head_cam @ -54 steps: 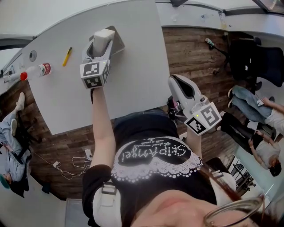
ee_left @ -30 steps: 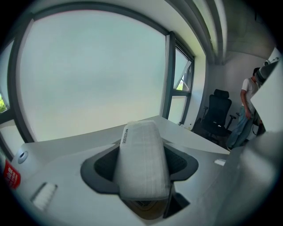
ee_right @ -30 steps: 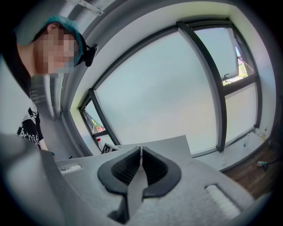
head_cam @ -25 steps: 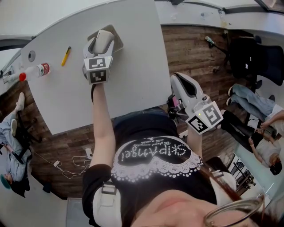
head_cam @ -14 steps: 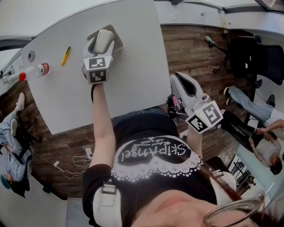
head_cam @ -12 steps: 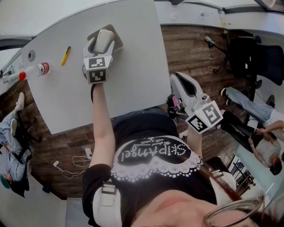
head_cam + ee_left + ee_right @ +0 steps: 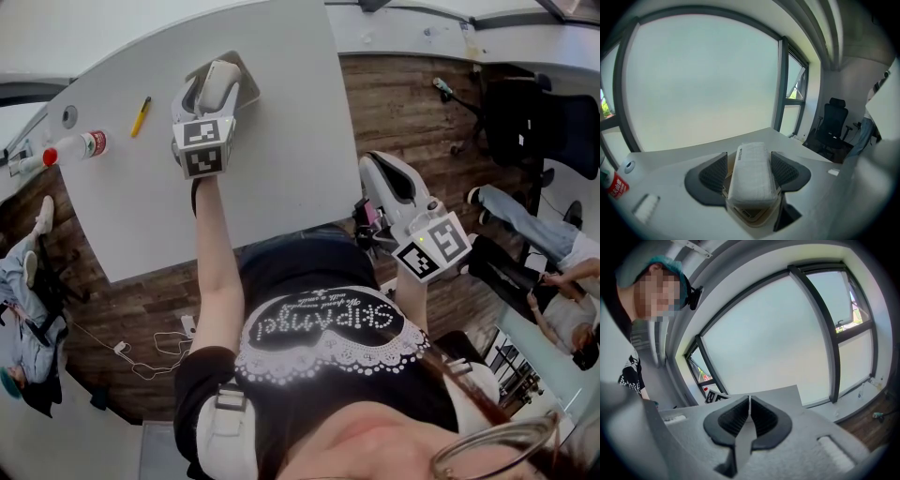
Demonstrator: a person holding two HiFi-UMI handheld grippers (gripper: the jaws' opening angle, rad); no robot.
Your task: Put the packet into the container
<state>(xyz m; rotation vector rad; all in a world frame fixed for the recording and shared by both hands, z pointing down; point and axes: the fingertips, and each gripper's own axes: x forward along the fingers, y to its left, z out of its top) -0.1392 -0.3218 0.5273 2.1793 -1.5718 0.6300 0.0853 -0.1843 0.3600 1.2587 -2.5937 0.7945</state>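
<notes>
White packet point(image 7: 749, 183) pinched in the left gripper point(image 7: 750, 165) over the container point(image 7: 747, 217); right gripper point(image 7: 749, 404) pressed together, empty.

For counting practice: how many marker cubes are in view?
2: one black-and-white marker cube on the left gripper above the white table, one on the right gripper beside it.

left gripper point(image 7: 749, 165) clamped on white packet point(image 7: 750, 180), tan container point(image 7: 751, 217) just beneath, red-labelled bottle point(image 7: 617, 186) far left
</notes>
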